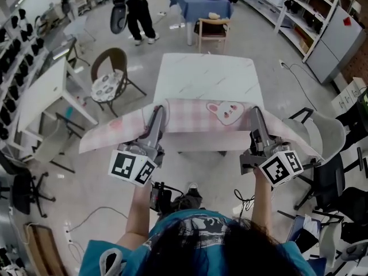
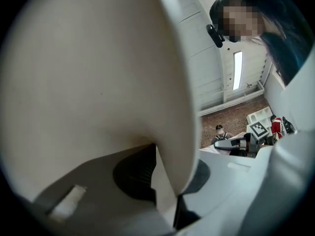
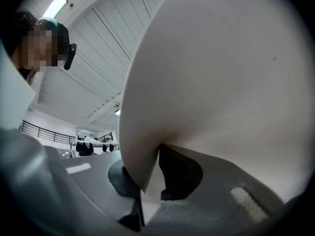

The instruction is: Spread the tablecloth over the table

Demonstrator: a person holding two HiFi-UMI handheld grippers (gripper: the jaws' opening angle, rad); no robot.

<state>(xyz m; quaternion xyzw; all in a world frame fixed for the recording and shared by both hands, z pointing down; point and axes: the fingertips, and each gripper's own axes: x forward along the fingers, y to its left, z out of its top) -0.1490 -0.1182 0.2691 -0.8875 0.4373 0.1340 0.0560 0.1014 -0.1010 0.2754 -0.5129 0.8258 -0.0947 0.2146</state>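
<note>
A pink checked tablecloth [image 1: 190, 115] with a rabbit print is held up in the air, stretched between my two grippers above the near edge of the white marble table [image 1: 204, 76]. My left gripper [image 1: 157, 111] is shut on the cloth's edge left of centre. My right gripper [image 1: 255, 112] is shut on the edge to the right. In the left gripper view the cloth's pale underside [image 2: 98, 82] billows over the lens, pinched between the black pads [image 2: 135, 173]. In the right gripper view the cloth [image 3: 221, 73] is likewise clamped between the pads [image 3: 179, 173].
A brown chair [image 1: 110, 73] and a white side table [image 1: 46, 94] stand at the left. Grey office chairs [image 1: 322, 137] crowd the right. Farther back are a blue-clothed table [image 1: 201, 2] with a wooden chair [image 1: 213, 30], a standing person [image 1: 138, 10] and shelving [image 1: 310, 10].
</note>
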